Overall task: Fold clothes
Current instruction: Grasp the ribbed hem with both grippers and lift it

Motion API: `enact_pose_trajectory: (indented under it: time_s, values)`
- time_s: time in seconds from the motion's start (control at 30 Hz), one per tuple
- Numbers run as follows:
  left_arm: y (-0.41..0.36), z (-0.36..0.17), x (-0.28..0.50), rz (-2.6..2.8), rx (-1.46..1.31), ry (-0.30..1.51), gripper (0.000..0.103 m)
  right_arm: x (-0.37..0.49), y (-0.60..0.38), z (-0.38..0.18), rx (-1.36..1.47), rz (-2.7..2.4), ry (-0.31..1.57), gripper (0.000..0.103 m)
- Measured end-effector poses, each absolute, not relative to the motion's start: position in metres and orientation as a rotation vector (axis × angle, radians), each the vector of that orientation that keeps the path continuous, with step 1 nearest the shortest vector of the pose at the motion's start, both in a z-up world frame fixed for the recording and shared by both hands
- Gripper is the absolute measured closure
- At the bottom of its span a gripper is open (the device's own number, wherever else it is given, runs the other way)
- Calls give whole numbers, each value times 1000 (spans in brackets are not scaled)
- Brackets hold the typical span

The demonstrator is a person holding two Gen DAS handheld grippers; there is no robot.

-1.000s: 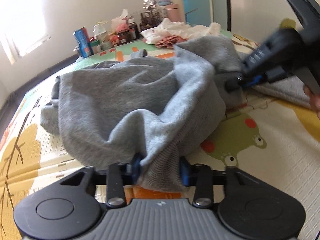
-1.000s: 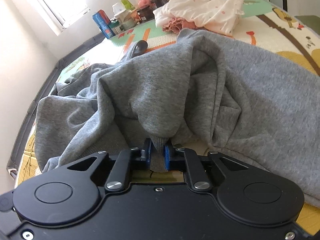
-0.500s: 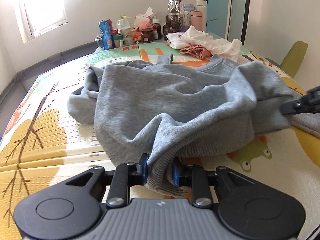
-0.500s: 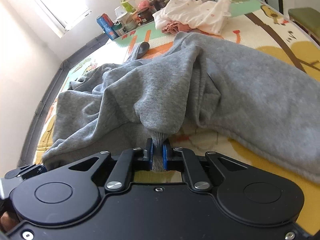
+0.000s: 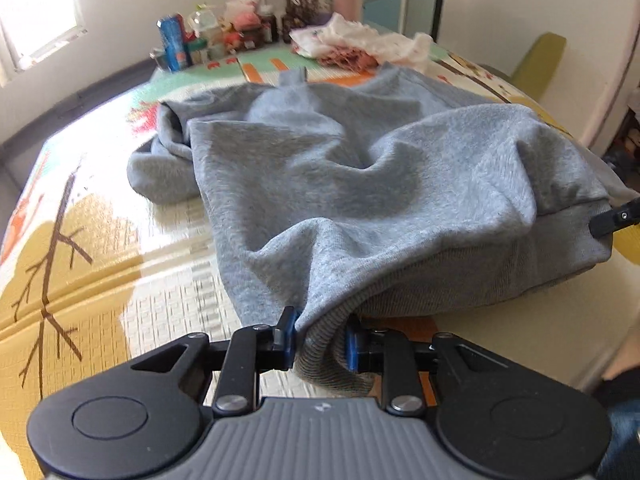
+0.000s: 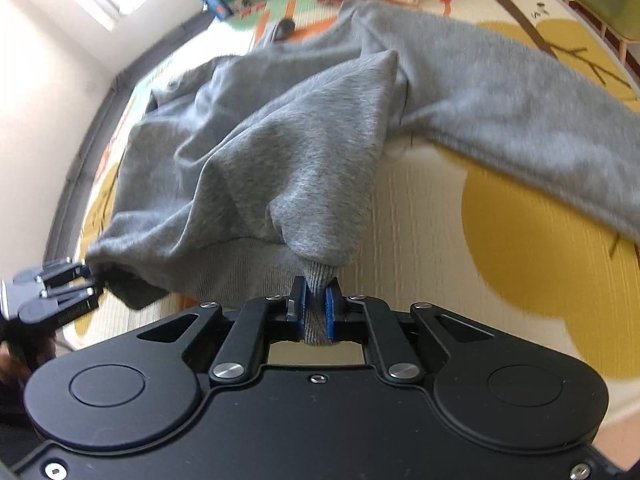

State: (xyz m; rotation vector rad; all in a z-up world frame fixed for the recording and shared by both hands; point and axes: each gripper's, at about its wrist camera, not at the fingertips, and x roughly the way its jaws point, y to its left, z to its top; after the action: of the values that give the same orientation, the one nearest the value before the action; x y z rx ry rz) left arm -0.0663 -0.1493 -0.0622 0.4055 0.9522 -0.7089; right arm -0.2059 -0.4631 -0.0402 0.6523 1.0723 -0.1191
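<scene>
Grey sweatshirt (image 5: 360, 168), rumpled on play mat (image 5: 100, 280): left gripper (image 5: 320, 338) and right gripper (image 6: 313, 312) each pinch its ribbed hem (image 6: 248, 268), apparently to stretch it flat.

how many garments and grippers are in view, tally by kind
grey sweatshirt: 1
pale clothes pile, its pieces too bunched to count singly: 1
grippers, left gripper and right gripper, each clamped on the sweatshirt's ribbed hem: 2
total: 4
</scene>
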Motion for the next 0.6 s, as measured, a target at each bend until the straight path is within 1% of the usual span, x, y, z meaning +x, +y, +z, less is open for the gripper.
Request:
enact_pose_trajectory:
  time_s: [0.43,0.6]
  values:
    - [-112,-65,-83,-764,439,1092,77,-256,-416,-44,665,-106,1279,96]
    - [-103,-75,-82,-786,439,1164,73,-264,-410,-54,660,-129,1335,96]
